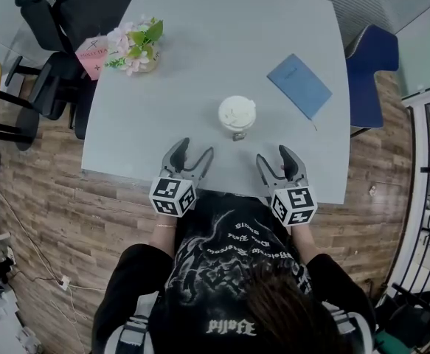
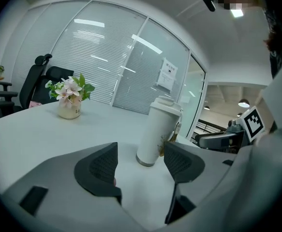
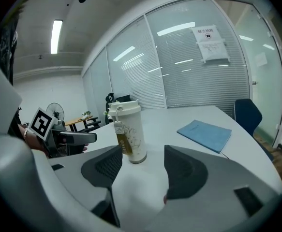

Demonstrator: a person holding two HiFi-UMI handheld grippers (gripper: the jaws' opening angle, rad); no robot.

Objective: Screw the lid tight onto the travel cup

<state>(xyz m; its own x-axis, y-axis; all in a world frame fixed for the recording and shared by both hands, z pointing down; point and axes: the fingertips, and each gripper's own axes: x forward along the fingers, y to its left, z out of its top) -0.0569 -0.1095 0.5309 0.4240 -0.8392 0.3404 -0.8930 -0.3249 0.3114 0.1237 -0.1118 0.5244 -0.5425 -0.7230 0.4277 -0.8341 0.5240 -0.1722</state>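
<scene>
A white travel cup [image 1: 237,114] with its lid [image 3: 123,108] on top stands upright near the middle of the grey table [image 1: 222,35]; a small tag hangs at its side. The cup [image 2: 156,132] appears ahead of the left jaws, and the cup [image 3: 129,134] ahead of the right jaws. My left gripper [image 1: 193,158] hovers at the table's near edge, left of the cup, open and empty. My right gripper [image 1: 276,162] is at the near edge to the cup's right, also open with nothing between its fingers. Neither touches the cup.
A blue notebook [image 1: 299,85] lies at the right of the table. A flower pot [image 1: 136,48] stands at the far left corner with a pink card [image 1: 93,54] beside it. Black office chairs [image 1: 67,21] are at the left, a blue chair [image 1: 372,72] at the right.
</scene>
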